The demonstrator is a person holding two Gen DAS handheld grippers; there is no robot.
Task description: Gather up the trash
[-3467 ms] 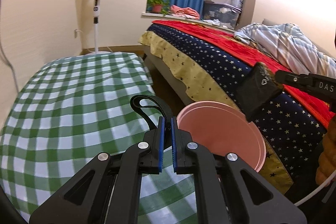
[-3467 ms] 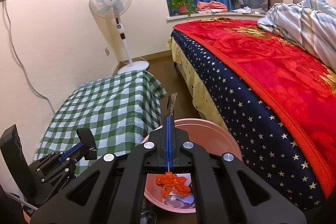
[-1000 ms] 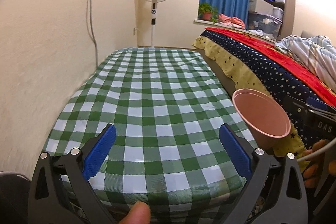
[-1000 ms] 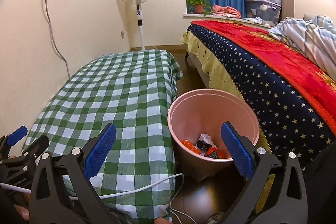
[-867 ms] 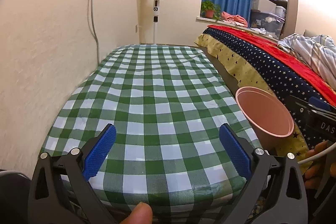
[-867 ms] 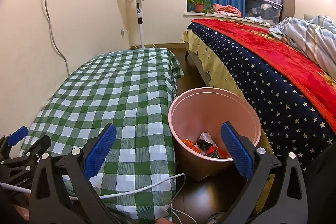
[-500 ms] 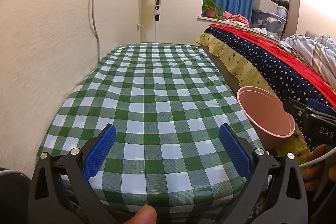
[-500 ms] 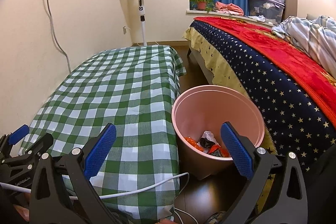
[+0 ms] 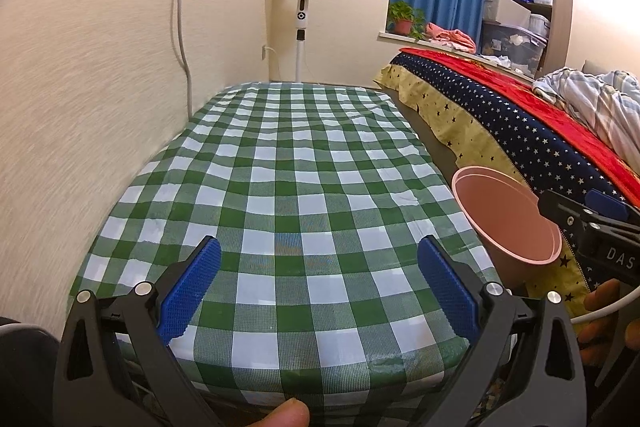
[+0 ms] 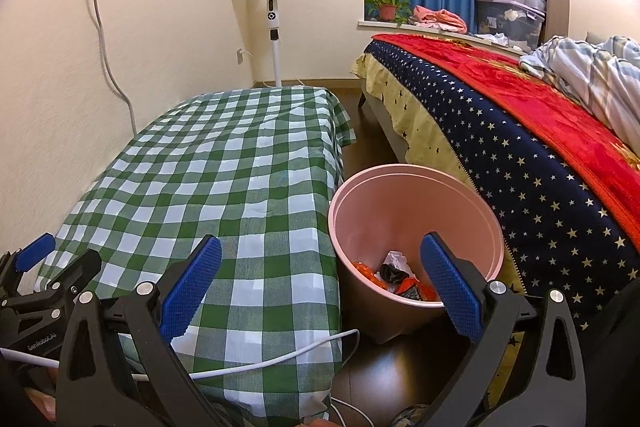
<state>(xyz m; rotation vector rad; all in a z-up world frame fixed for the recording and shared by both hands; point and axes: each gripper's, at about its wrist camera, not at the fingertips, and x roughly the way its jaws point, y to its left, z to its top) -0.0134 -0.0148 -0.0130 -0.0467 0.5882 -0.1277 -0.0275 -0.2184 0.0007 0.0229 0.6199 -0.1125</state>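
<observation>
Pink bin [image 10: 416,211] stands upright, mouth up, trash [image 10: 394,277] inside

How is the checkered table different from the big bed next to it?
The table wears a green-and-white checked cloth; the bed has a navy starry cover with a red blanket on top. The table's top is bare, while the bed carries a rumpled striped quilt. The table sits against the wall; the bed stands across the aisle. Both are draped in cloth, with the pink bin between them.
</observation>
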